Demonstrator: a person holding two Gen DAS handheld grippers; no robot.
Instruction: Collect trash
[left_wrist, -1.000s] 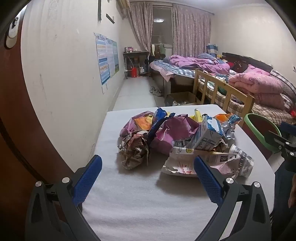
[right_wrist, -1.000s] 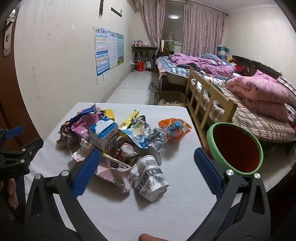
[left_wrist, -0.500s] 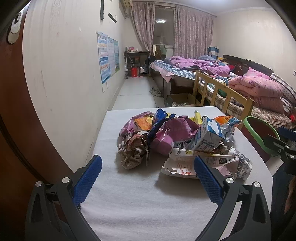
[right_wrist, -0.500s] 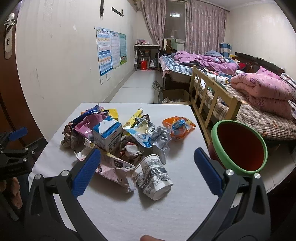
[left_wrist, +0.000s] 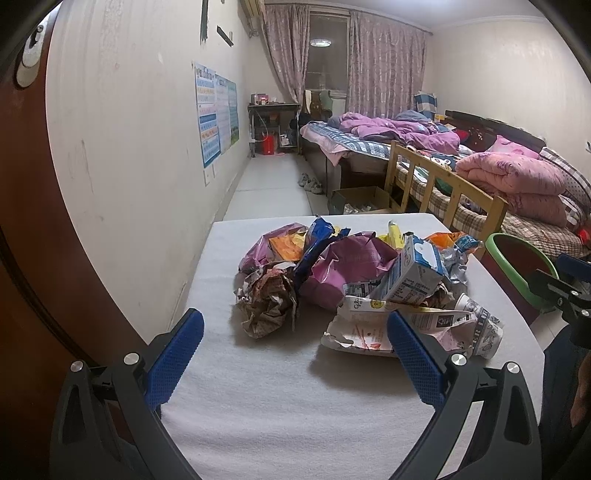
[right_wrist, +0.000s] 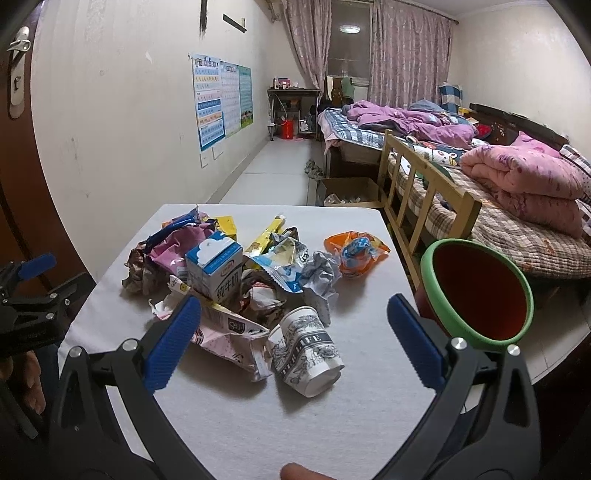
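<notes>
Trash heap (right_wrist: 236, 284) sits on the white worktop (right_wrist: 362, 413), centred and toward the far half; near edge bare. Contents noted:
- blue-and-white milk carton (right_wrist: 216, 271), upright, atop the flattened pink-and-white carton (right_wrist: 229, 332) that lies nearest the near edge.
- printed paper cup (right_wrist: 308, 350) on its side, mouth toward the near edge, touching the flat carton's right end. Nothing visible inside it.
- crumpled silver wrapper (right_wrist: 321, 277) just behind the cup; blue-white snack bag (right_wrist: 282, 264) beside it.
- orange wrapper (right_wrist: 354, 253) alone, toward the right edge, apart from the main heap.
- crumpled brown paper ball (left_wrist: 267, 301) at the heap's left side; purple foil bag (left_wrist: 347, 271) and dark blue wrapper (left_wrist: 316, 243) behind it.
- yellow wrapper (right_wrist: 267, 236) toward the far edge.

Bin (right_wrist: 476, 295): green rim, red-brown interior, off the right edge of the worktop, tilted mouth toward the camera. Interior as visible holds nothing.

Left tool (left_wrist: 293, 356): jaws spread wide, nothing between them, over the near edge, short of the paper ball and flat carton.
Right tool (right_wrist: 293, 339): jaws spread wide, nothing gripped; the cup and the flat carton's end lie in line between its blue pads (right_wrist: 171, 343), contact not evident.

Cardboard box (right_wrist: 347, 190) on the floor past the far edge; contents unclear.
</notes>
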